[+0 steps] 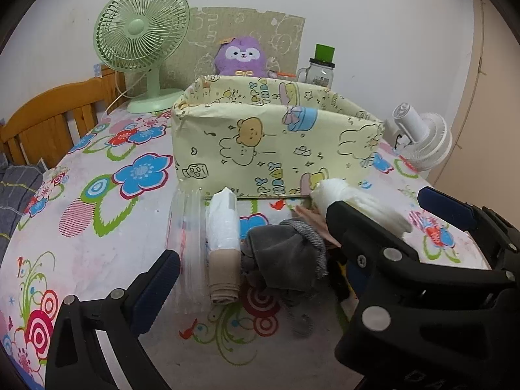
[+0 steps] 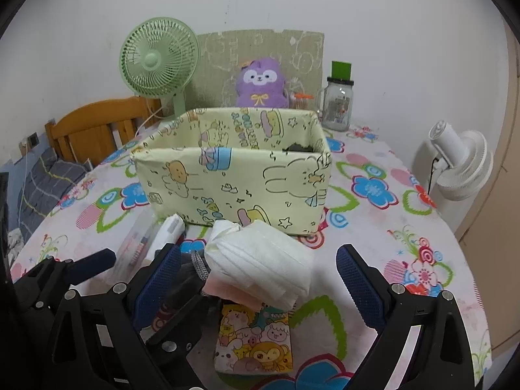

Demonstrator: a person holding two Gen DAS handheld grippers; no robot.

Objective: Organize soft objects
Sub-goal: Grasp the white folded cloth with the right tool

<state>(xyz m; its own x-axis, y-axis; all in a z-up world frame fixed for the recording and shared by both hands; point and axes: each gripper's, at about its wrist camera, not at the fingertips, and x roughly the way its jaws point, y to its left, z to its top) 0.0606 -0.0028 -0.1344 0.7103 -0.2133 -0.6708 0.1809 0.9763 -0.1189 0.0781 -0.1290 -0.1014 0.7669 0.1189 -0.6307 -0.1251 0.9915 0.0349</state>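
A pale yellow cartoon-print box (image 1: 260, 143) stands open on the flowered table; it also shows in the right wrist view (image 2: 234, 178). In front of it lie a beige and white cloth roll (image 1: 222, 243), a grey knit item (image 1: 286, 253), a white folded cloth bundle (image 2: 260, 260) over a pink piece, and a cartoon-print pouch (image 2: 255, 341). My left gripper (image 1: 260, 266) is open around the roll and the grey item. My right gripper (image 2: 256, 279) is open, its fingers on either side of the white bundle. The right gripper also shows in the left wrist view (image 1: 390, 208).
A clear plastic pack (image 1: 188, 247) lies left of the roll. Behind the box are a green fan (image 1: 143, 42), a purple plush (image 1: 242, 55) and a glass jar (image 1: 320, 68). A white fan (image 2: 461, 165) stands at the right edge. A wooden bed frame (image 2: 94, 126) is at left.
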